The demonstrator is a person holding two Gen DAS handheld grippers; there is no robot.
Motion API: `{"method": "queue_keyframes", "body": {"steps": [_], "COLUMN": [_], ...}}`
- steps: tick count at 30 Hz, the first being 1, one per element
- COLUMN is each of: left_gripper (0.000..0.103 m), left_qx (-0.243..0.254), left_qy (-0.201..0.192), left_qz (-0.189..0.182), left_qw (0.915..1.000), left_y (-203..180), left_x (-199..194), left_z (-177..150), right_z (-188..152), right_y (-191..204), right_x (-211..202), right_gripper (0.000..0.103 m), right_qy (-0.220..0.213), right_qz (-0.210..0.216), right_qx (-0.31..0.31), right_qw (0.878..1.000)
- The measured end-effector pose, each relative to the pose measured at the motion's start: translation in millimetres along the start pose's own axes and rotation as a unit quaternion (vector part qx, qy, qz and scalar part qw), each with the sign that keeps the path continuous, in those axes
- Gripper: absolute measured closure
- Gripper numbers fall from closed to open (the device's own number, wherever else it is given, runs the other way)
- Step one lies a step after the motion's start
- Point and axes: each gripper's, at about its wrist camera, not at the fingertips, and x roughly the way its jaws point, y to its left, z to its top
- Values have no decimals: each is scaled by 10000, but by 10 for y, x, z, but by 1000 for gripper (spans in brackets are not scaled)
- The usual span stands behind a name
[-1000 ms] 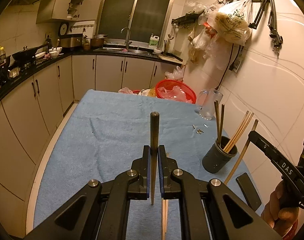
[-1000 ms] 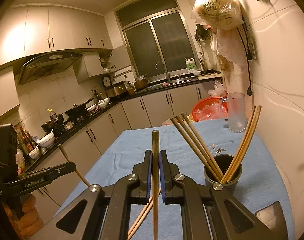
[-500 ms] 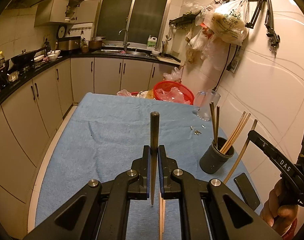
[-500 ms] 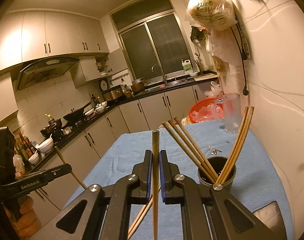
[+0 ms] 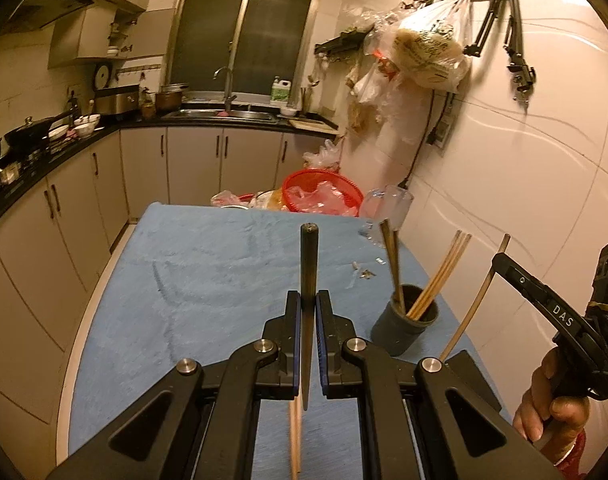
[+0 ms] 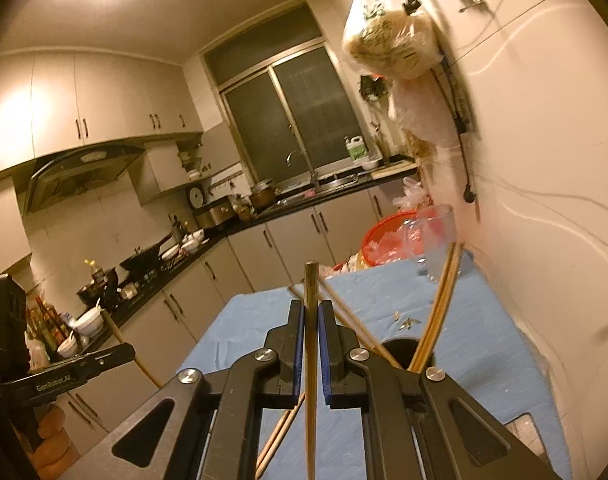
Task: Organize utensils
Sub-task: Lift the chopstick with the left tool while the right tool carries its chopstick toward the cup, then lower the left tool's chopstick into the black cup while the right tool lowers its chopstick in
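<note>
The table (image 5: 192,280) is covered in blue cloth with a soft, matt, slightly napped look, and near its right edge stands a dark, matt cup (image 5: 404,326) holding smooth, pale wooden chopsticks (image 5: 440,276). Both the left gripper (image 5: 308,308) and right gripper (image 6: 312,316) look like matt black plastic with shiny metal pins and blue pads. The wall tiles (image 5: 524,184) are glossy and smooth.

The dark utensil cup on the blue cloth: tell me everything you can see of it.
The dark utensil cup is a small round holder with plain matte sides, material unclear. It stands upright on the blue cloth near the table's right edge by the wall. Several wooden chopsticks lean out of its open mouth, fanned in two groups. Neither gripper touches it. In the right wrist view only its rim shows, behind that gripper's fingers.
</note>
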Motion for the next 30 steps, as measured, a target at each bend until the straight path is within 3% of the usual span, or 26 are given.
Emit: {"method": "queue_keyframes", "body": {"steps": [16, 30], "left_gripper": [95, 95], "left_qx": [425, 528], "left_qy": [-55, -262], "left_qz": [-606, -942], "left_qw": [9972, 9938], "left_y": [-717, -1223], "left_x": [26, 367], "left_z": [434, 941], "right_z": [495, 994], "right_y": [-457, -743], "right_x": [-259, -23], "right_gripper": [96, 96], "right_qy": [-495, -837], "right_qz": [-237, -484], "right_qx": [270, 394], "right_qw": [9981, 9945]}}
